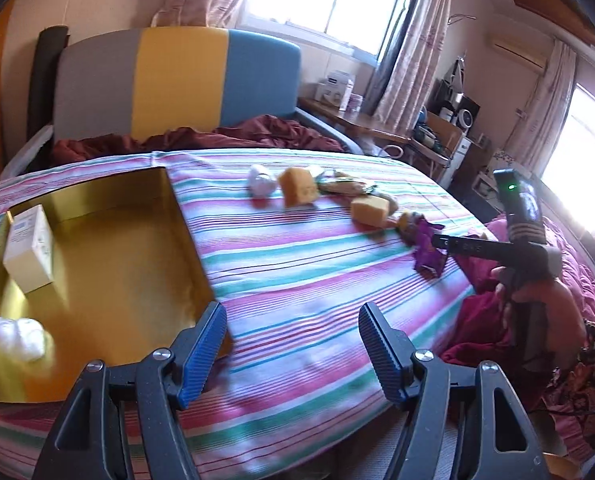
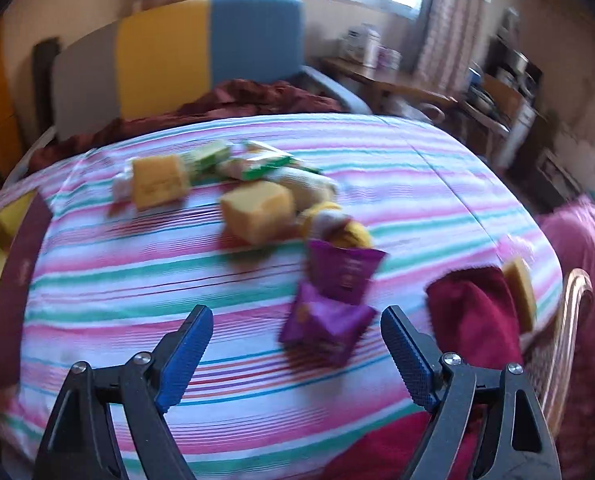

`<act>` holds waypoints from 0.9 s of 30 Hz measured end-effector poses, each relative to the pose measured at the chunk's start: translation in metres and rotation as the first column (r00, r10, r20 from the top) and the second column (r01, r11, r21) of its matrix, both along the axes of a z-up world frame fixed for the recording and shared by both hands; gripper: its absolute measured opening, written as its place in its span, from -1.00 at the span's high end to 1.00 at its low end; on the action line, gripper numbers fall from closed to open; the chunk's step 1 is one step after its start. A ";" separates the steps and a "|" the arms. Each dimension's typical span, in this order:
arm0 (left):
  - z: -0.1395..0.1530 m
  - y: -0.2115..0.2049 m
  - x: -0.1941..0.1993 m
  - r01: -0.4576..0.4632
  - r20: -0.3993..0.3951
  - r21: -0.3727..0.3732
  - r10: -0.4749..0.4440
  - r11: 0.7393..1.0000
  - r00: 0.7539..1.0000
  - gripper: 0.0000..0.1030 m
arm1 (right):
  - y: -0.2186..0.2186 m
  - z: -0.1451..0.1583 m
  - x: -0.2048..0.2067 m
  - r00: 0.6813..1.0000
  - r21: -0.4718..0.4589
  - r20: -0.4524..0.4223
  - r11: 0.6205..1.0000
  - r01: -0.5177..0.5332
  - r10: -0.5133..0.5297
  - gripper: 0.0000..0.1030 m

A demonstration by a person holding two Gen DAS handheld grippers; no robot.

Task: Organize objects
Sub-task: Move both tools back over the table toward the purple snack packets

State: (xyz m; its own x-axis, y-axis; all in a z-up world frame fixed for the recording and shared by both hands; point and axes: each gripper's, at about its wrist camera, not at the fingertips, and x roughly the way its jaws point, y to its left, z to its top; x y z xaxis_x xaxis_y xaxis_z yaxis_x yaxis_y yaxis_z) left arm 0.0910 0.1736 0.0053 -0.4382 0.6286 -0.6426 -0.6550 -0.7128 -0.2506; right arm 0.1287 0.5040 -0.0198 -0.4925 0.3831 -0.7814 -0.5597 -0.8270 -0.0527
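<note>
My left claw [image 1: 291, 354] stands released, nothing between its blue pads [image 1: 201, 354], above the striped sheet [image 1: 297, 280] of the bed. Just beside its left pad is the near corner of the golden tin box [image 1: 109, 248], which lies open on the sheet; inside it I see a cream carton [image 1: 29, 248] standing upright and a white fluffy ball [image 1: 17, 336] near the front wall. My right claw [image 2: 297, 350] is also released and empty, and the two purple packets [image 2: 333, 296] lie on the sheet just in front of it, between the pads' lines but not touched. Farther behind them are two yellow sponge blocks [image 2: 257, 210], green wrapped snacks [image 2: 257, 164] and a small yellow thing [image 2: 337, 226]; the picture is blurred, so I cannot tell more. At the right edge lies a dark red cloth [image 2: 477, 312].
</note>
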 end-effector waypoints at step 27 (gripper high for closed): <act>-0.016 0.014 -0.001 -0.003 0.051 -0.044 0.005 0.999 0.999 -0.35 | -0.012 0.011 -0.025 0.974 -0.059 -0.185 0.988 -0.143 0.130 -0.73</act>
